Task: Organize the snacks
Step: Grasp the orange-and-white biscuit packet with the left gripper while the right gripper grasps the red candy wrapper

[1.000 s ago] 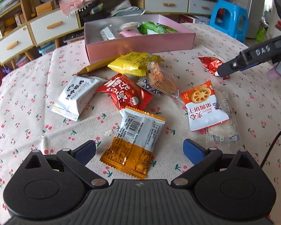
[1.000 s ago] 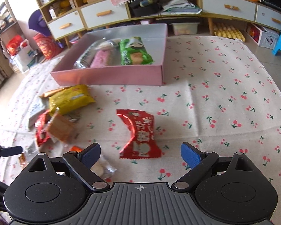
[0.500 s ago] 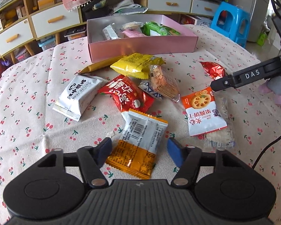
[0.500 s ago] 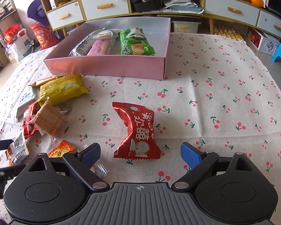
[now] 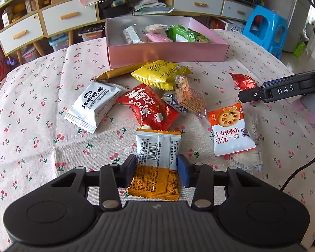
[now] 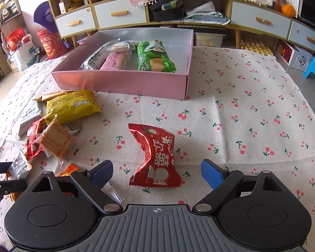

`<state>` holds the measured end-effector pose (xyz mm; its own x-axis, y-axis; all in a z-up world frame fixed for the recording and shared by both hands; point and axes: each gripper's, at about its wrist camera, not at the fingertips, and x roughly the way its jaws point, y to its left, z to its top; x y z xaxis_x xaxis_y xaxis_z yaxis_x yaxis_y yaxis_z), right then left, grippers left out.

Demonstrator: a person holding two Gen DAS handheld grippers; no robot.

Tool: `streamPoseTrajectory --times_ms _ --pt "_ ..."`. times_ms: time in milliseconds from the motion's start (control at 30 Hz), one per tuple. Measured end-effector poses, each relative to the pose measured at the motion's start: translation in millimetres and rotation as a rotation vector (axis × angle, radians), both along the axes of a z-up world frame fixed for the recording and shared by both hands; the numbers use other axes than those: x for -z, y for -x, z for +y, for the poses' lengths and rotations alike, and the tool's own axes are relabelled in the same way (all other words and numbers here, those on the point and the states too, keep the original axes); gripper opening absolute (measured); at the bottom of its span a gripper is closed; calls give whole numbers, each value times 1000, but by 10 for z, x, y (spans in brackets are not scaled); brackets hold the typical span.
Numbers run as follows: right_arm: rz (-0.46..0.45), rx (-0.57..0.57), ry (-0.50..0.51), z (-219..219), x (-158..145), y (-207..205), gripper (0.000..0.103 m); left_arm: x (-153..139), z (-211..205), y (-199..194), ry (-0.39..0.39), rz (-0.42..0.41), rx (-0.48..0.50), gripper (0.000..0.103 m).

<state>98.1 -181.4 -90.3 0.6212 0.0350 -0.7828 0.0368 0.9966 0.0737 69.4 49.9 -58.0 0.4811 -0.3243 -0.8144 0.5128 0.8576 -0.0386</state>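
Snack packets lie scattered on the cherry-print tablecloth (image 5: 31, 126) ahead of both tongs. The left gripper (image 5: 156, 171) has just been closing, and its blue pads (image 5: 183, 173) now press both long edges of the white-and-orange foil packet with a barcode (image 5: 157, 161). That packet's long axis runs straight away from the tongs, orange end nearest the gripper body and white end pointing toward the pink rectangular cardboard box (image 5: 168, 50); small print and a barcode face up, too fine to read.

Just beyond it lies a red foil packet with white Chinese characters (image 5: 147, 109), and to its left a white pillow packet with black Chinese characters (image 5: 94, 105). Right of the left gripper sits an orange-and-white biscuit packet (image 5: 231, 130) printed "JAM BISCUIT".

The right gripper (image 6: 155, 173), whose finger bears the letters "DAS" in the left view, has just been closing slightly yet stands wide, holding nothing. Between its spread pads, touching neither, lies a crumpled red foil packet with white characters (image 6: 155, 155), its long axis pointing roughly away from the tongs. Farther ahead, the pink box holds a green biscuit packet (image 6: 153, 56), a pink bar (image 6: 113, 62) and a silver packet (image 6: 94, 58), all lying lengthwise away from the tongs.
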Motion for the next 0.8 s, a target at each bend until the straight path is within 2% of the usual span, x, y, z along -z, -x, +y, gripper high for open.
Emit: streamPoseTrajectory --times_ms 133,233,333,433,667,800 --pt "3 -1 0 3 5 -17 87 -11 21 -10 13 15 -16 38" --pt "13 1 5 2 19 -34 78 -19 34 -25 25 28 -28 38" --pt "25 5 13 -2 38 -47 66 -34 42 -29 37 35 -34 38" --pt "28 1 36 5 27 -59 45 -51 40 -31 46 37 -38 38" --pt "8 1 25 21 -76 -62 43 -130 81 -30 76 25 -55 38" --pt "24 21 -19 -22 -113 -77 42 -182 106 -51 93 20 -70 38"
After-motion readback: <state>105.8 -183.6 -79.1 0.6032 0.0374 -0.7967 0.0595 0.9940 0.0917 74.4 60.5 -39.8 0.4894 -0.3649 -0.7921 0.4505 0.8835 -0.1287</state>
